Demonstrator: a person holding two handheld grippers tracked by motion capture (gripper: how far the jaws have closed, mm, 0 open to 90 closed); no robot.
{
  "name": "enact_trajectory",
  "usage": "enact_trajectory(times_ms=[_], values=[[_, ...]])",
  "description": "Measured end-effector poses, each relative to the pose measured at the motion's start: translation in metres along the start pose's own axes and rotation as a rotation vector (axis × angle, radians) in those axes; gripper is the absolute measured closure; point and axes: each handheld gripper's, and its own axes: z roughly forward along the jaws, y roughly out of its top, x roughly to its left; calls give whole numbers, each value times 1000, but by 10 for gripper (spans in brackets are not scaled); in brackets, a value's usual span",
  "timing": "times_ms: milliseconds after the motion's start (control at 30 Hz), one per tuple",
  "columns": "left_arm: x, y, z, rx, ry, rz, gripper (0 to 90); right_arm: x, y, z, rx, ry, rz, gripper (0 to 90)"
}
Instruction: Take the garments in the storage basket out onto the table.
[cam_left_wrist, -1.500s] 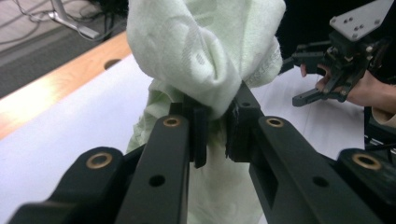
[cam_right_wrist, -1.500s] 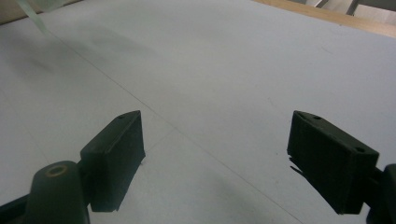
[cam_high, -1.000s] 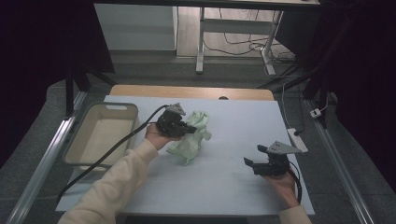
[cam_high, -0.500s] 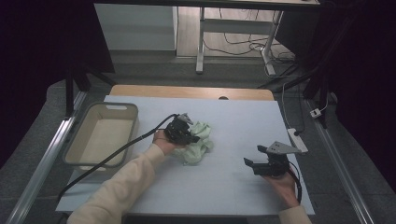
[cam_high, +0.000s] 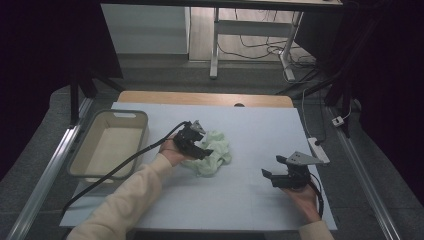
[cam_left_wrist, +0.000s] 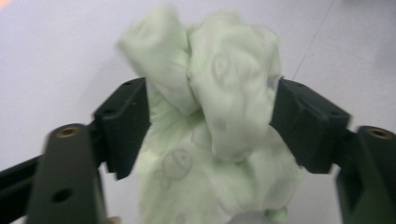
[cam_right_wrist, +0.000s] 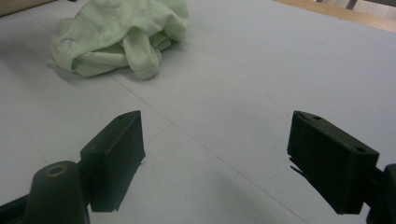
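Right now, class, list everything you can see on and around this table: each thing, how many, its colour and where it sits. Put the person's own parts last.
Cloth: one, pale green, crumpled near the middle of the table.
Tub: one, beige, at the table's left edge, nothing visible inside.
Table: one, light blue-grey top with a wooden strip along the far edge.
Power strip: one, white, at the table's right edge.
Desk legs: grey, on the floor beyond the table, with dark cables nearby.
Left gripper: one, black, jaws apart around the cloth.
Right gripper: one, black, jaws apart over bare table, right of the cloth.
Sleeve: cream, on the left forearm.
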Motion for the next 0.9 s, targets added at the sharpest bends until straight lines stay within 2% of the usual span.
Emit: enact_trajectory(times_ms=[433,667,900], values=[[-2,-16,-49,-90,20,-27,258,2,1,-1,-8,-1,-8,187],[-5,-34,-76,-111,15,-28,258,1,1,-2,-20,-2,-3,187],[-9,-60,-108,-159,62,-49,262,4,2,-4,-29,0,-16,188]])
